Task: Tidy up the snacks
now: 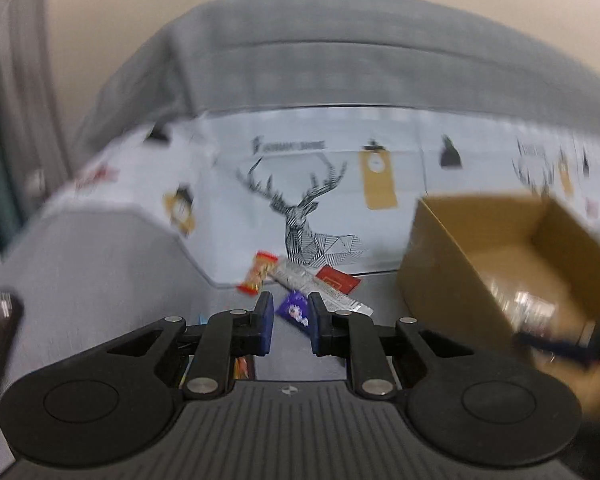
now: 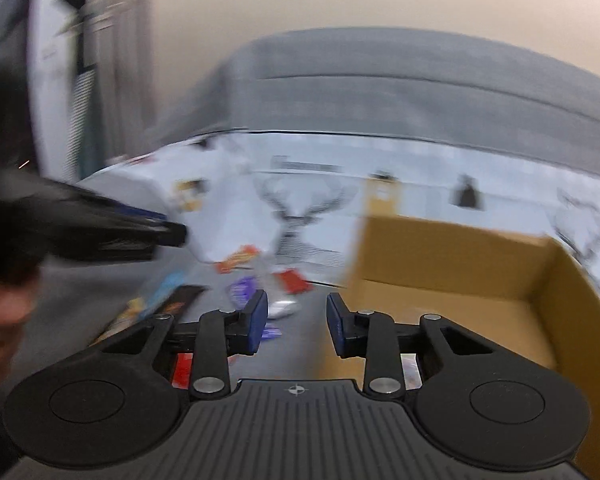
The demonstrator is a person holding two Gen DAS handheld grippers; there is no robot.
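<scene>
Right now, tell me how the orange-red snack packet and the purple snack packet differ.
The orange-red snack packet lies farther back, against the deer-print cloth; the purple snack packet lies nearer, seen between the left gripper pads. The orange-red one is long and narrow, the purple one squatter. Both lie outside the brown cardboard box.
</scene>
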